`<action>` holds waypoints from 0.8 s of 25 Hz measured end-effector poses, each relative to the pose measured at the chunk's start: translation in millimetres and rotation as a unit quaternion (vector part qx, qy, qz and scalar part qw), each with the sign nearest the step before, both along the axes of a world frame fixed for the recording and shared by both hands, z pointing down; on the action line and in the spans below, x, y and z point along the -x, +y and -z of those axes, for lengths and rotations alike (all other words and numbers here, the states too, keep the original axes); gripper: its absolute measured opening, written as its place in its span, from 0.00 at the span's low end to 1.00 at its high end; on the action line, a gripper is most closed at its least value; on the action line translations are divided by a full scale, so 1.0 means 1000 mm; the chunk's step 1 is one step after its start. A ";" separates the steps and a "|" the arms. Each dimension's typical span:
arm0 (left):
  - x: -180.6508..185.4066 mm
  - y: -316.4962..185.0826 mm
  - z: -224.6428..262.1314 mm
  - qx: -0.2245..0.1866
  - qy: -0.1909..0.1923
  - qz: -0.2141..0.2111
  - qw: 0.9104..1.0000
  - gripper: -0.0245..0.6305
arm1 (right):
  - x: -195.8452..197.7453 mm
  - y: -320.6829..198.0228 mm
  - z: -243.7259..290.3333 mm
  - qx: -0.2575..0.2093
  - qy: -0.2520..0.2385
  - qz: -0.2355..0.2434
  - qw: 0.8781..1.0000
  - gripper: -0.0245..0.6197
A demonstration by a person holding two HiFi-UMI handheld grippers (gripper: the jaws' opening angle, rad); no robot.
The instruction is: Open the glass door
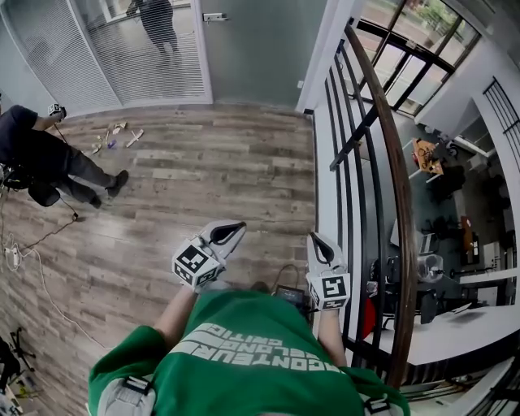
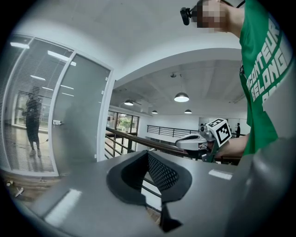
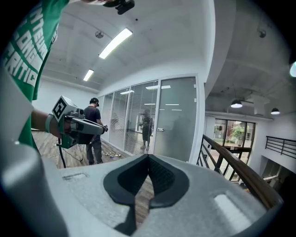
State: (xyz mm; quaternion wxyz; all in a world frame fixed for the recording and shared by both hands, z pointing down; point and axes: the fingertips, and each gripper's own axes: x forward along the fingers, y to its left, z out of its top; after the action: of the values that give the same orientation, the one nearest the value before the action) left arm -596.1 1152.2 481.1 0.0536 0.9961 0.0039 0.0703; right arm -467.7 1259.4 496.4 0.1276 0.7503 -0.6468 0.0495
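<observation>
The frosted glass door (image 1: 252, 49) stands shut at the far end of the wood floor, with a small metal handle (image 1: 214, 16) on its left edge. It also shows in the left gripper view as the glass door (image 2: 78, 115) and in the right gripper view as the glass door (image 3: 178, 120) with its handle (image 3: 160, 130). My left gripper (image 1: 223, 234) and right gripper (image 1: 318, 244) are held side by side in front of my chest, far short of the door. The left gripper (image 2: 148, 155) and right gripper (image 3: 148, 157) are both shut with nothing between the pads.
A dark railing with a wooden top rail (image 1: 390, 162) runs along the right, with a lower floor beyond it. A person (image 1: 49, 158) crouches at the left near cables (image 1: 32, 244) and small items (image 1: 114, 134). Another person (image 1: 158, 20) stands behind the glass wall.
</observation>
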 end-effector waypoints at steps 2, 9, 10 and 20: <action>-0.005 0.010 -0.002 0.001 0.000 -0.001 1.000 0.05 | -0.005 0.010 -0.002 0.001 -0.001 0.000 1.000 0.03; -0.017 0.042 -0.005 0.009 -0.003 0.000 1.000 0.05 | -0.016 0.036 -0.014 0.011 -0.011 0.008 1.000 0.03; -0.017 0.046 -0.006 0.012 -0.006 -0.001 1.000 0.05 | -0.017 0.038 -0.016 0.012 -0.011 0.009 1.000 0.03; -0.014 0.048 -0.012 0.012 -0.011 -0.002 1.000 0.05 | -0.013 0.041 -0.017 0.014 -0.006 0.009 1.000 0.03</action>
State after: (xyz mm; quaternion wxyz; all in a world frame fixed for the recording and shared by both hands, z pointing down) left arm -582.3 1199.9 492.8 0.0654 0.9945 0.0058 0.0813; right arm -454.8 1300.6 513.4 0.1344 0.7422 -0.6536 0.0622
